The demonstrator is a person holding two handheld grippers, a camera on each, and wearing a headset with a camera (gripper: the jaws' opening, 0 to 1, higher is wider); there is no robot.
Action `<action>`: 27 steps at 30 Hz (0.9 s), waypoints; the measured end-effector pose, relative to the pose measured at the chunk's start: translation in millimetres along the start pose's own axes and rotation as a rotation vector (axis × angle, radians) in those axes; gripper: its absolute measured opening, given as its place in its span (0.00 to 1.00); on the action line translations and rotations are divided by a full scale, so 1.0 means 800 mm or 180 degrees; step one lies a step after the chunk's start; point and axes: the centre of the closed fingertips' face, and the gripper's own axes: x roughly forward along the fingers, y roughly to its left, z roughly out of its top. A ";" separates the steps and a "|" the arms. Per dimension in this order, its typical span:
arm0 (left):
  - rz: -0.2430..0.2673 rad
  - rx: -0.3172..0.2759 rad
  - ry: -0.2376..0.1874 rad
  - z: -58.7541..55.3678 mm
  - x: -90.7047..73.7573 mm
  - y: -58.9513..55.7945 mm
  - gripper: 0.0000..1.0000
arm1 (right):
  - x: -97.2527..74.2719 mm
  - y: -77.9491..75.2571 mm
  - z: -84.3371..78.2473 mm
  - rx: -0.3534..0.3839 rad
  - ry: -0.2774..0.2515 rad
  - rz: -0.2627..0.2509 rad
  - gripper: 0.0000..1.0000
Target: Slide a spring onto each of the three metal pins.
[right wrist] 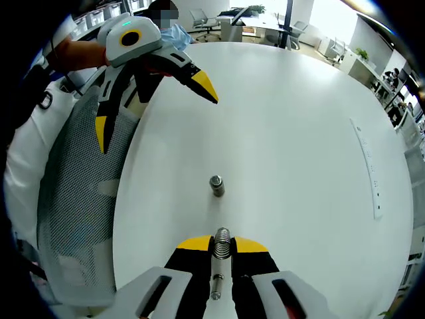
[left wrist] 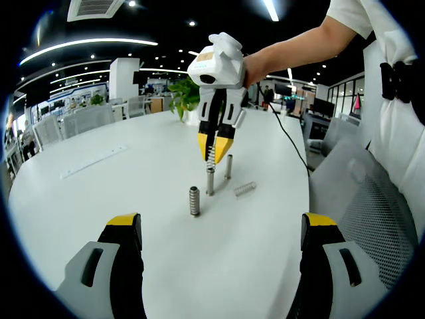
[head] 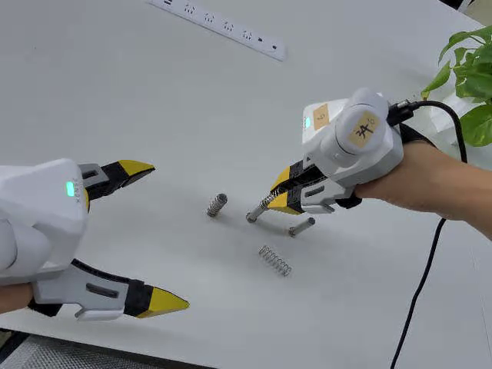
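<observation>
**Three cameras, one patch of desk (head: 154, 92)**

The head view looks steeply down from close above. The left gripper view sits low, facing across at the right hand-held gripper (left wrist: 215, 149) — the right gripper view looks down its own jaws, back toward the left hand-held gripper (right wrist: 159, 126). All three share the spring (head: 265, 203) that the right one grips.

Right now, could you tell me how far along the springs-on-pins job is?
One pin already carries a spring. The right gripper is shut on a second spring at the middle pin. The third pin is bare, a loose spring lies on the table, and the left gripper is open.
</observation>
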 end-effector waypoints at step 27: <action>-0.0050 -0.0041 0.0006 -0.002 0.003 -0.003 0.99 | 0.033 0.000 -0.007 0.0013 -0.0030 0.0027 0.07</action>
